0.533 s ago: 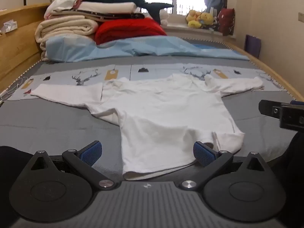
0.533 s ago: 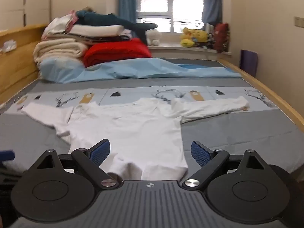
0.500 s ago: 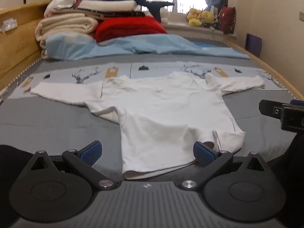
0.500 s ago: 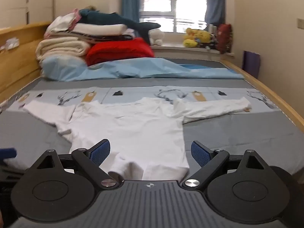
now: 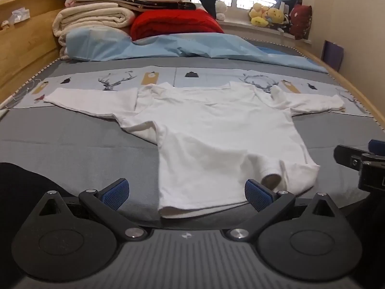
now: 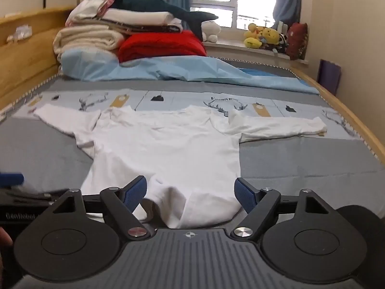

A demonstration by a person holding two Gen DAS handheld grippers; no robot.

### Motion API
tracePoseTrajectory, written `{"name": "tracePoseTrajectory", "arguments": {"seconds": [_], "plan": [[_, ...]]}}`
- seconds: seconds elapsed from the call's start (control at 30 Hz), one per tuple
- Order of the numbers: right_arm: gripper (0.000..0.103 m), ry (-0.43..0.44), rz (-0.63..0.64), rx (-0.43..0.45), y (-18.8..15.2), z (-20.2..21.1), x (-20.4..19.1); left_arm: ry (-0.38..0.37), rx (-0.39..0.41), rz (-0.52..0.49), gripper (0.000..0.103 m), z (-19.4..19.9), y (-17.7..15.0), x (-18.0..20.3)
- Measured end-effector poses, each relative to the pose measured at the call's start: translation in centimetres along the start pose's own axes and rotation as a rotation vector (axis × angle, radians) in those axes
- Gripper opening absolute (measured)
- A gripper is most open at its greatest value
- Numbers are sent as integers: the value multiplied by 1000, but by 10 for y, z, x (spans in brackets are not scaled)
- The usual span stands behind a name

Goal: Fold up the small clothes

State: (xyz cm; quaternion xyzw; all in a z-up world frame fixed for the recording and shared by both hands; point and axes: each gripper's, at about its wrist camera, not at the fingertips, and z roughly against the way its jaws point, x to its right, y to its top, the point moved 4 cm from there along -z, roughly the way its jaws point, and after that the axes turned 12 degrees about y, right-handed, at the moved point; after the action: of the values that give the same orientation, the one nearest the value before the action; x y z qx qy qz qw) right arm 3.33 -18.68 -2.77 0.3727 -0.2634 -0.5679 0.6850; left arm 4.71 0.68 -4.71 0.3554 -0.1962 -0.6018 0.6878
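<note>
A small white long-sleeved shirt lies spread on the grey bed cover, sleeves out to both sides, hem toward me; it also shows in the right wrist view. My left gripper is open, its blue pads on either side of the hem's left part, just above the cover. My right gripper is open over the hem's right part, where the cloth is rumpled. The right gripper shows at the right edge of the left wrist view.
A light blue sheet and a stack of folded blankets with a red quilt lie at the far end. Wooden bed rails run along both sides. Plush toys sit on the windowsill.
Both grippers have moved forward and lower toward the shirt's hem. The hem's right corner is more bunched up than before.
</note>
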Motion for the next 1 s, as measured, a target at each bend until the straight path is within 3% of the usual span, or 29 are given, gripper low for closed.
{"name": "tracePoseTrajectory", "arguments": {"seconds": [0.17,1.0], "plan": [[78,35,-24,-22,15,12,6,-15,-23,59,102,4,-1,-12],[78,77,47,-54,8,-7,-2,-29,7,12,102,9,2,3]]}}
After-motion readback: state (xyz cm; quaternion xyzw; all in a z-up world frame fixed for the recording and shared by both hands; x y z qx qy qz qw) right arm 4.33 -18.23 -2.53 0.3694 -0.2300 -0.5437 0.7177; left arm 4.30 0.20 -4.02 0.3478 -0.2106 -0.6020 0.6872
